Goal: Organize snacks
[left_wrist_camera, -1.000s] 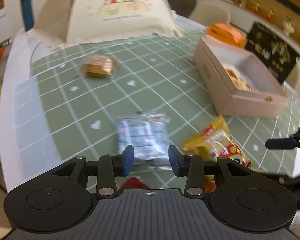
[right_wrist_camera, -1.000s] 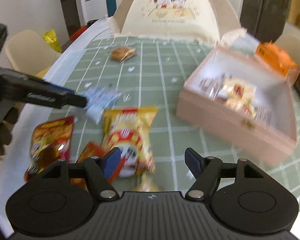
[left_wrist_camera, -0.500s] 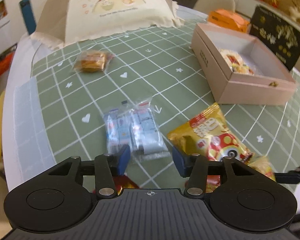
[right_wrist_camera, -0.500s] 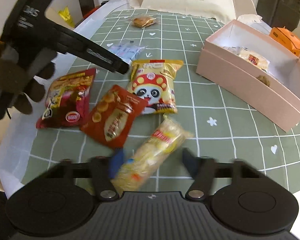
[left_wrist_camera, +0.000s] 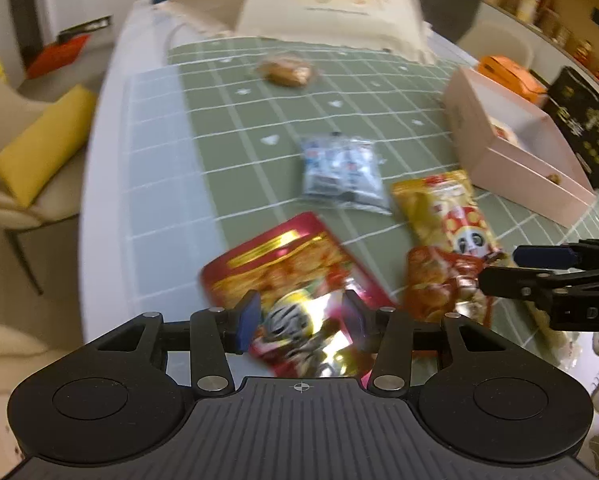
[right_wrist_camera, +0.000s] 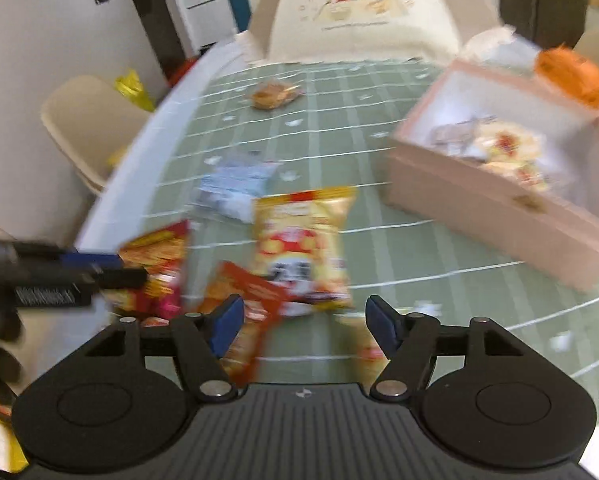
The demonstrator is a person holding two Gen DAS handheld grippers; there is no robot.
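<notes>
Between the left tongs [left_wrist_camera: 301, 326], spread apart, lies a red packet [left_wrist_camera: 287, 280]; right tongs [right_wrist_camera: 304, 326] gape too; "DAS" shows on them.

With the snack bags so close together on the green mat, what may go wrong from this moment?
1. The left hand-held gripper has its open jaws around the red foil bag; the crinkly foil may slip out.
2. The orange-red bag overlaps the panda bag, so lifting one may drag the other.
3. The right hand-held gripper works close by; the two may collide.
</notes>
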